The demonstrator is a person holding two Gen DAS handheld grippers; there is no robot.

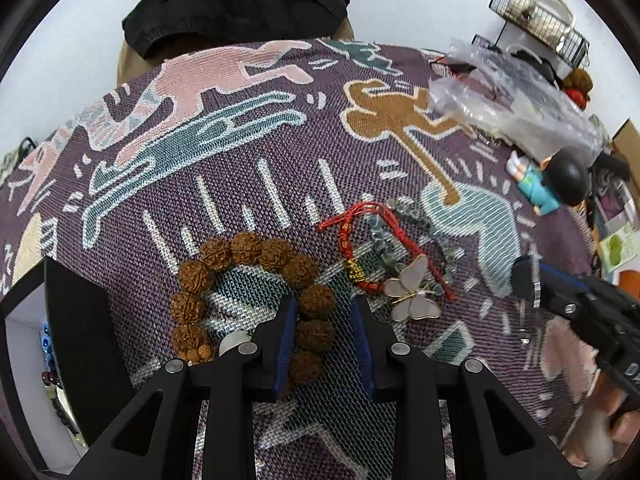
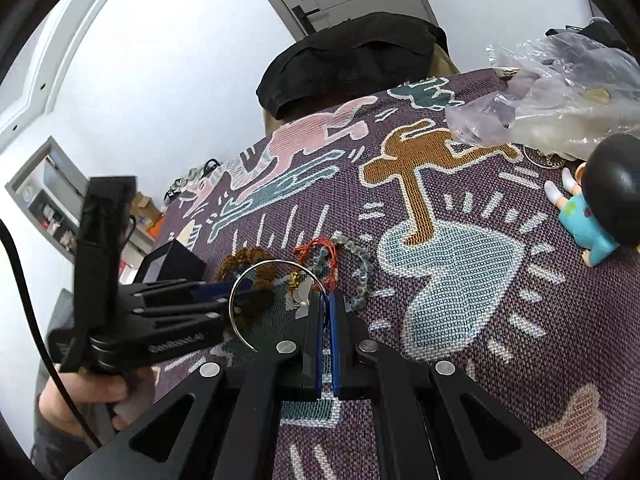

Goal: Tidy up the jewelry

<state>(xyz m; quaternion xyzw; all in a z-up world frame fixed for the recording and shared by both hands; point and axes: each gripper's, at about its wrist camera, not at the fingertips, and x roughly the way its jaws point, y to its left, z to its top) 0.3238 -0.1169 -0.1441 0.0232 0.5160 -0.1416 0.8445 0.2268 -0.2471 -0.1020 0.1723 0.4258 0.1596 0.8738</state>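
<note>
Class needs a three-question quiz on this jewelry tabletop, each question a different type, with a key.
1. True or false: the right gripper is shut on a silver bangle.
2. Which lies nearest the left gripper? A) brown bead bracelet B) doll C) plastic bags
3. Fill in: the butterfly clip lies beside a ___ cord bracelet.

Key: 1 true; 2 A; 3 red.

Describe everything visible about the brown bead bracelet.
The brown bead bracelet is a ring of large, rough, wrinkled seed-like beads, with one small bead at its near left end. It lies flat on the patterned woven cloth, left of the red cord bracelet. The left gripper straddles its right side, one finger inside the ring; contact cannot be told.
</note>
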